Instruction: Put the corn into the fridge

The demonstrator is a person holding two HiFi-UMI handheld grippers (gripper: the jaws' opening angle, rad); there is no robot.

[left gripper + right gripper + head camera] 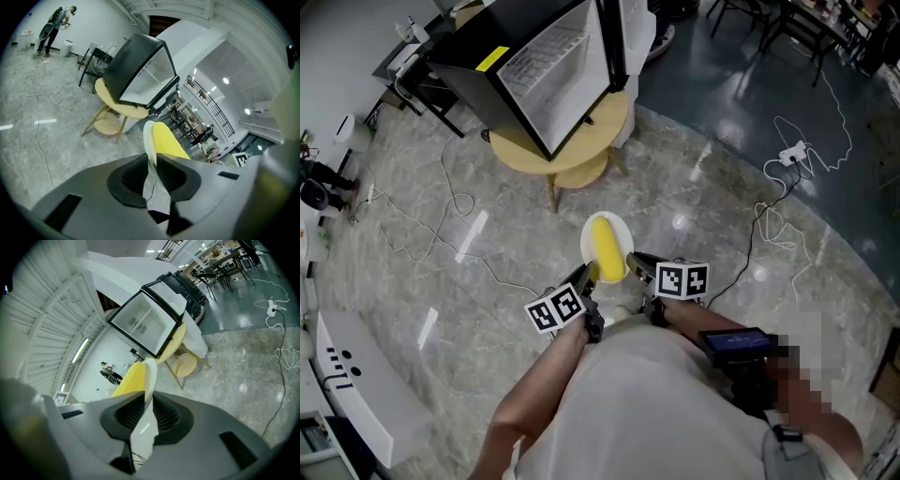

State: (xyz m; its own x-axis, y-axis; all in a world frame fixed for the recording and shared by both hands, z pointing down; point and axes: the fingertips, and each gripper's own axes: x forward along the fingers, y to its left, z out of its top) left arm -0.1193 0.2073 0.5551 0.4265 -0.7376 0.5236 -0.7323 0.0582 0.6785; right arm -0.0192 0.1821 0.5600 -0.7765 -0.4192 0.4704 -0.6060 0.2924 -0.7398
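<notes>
Nearest us, our forearms reach forward side by side, each hand carrying a gripper low over the marble floor [787, 309]. Our left gripper [589, 273] pinches the near-left rim of a white plate [616, 227], its jaws pressed onto the thin edge. Our right gripper [631, 264] bites the near-right rim the same way. We see the corn [606, 248] lying lengthwise on the plate, between the two grippers and just beyond their tips. Farther ahead, the black fridge [534, 56] stands open on a round wooden table [581, 150]. Loose cables [441, 216] trail across the floor to the left, and a power strip [794, 152] lies far right.
</notes>
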